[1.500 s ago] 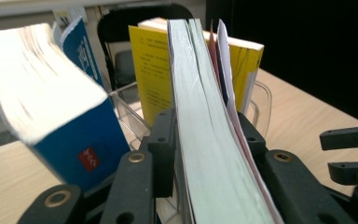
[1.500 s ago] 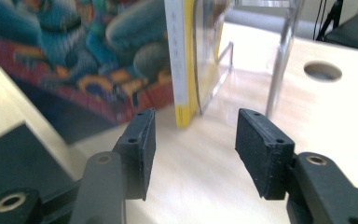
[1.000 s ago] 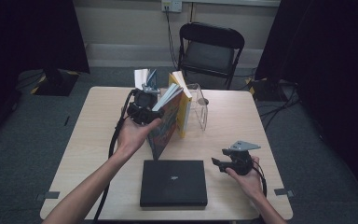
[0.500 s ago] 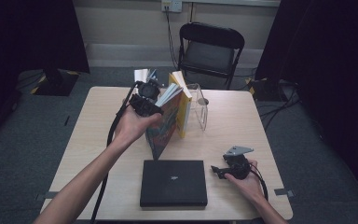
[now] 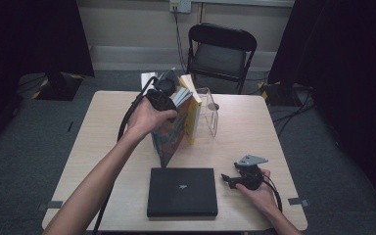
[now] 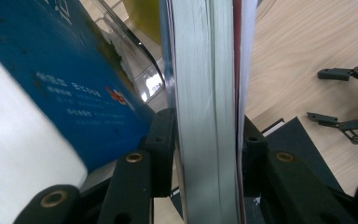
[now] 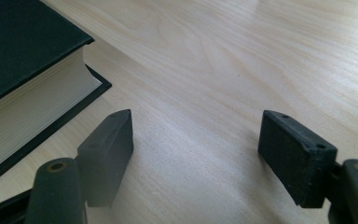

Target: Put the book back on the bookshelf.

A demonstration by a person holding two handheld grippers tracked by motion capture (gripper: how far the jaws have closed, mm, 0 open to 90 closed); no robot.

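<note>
Wooden table (image 5: 103,137) bears colourful, upright, thick book (image 5: 169,134).

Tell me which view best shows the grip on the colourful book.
The left gripper view: the left tongs clamp the colourful book by its page edge. The high view shows that book tilted, the hand hiding the grip.

The left gripper (image 5: 162,98) is clamping a colourful-covered book (image 5: 172,131), tilting it against a clear plastic bookend (image 5: 209,111). The right gripper (image 5: 232,179) is resting open-jawed beside a flat black hardcover book (image 5: 181,191).
</note>
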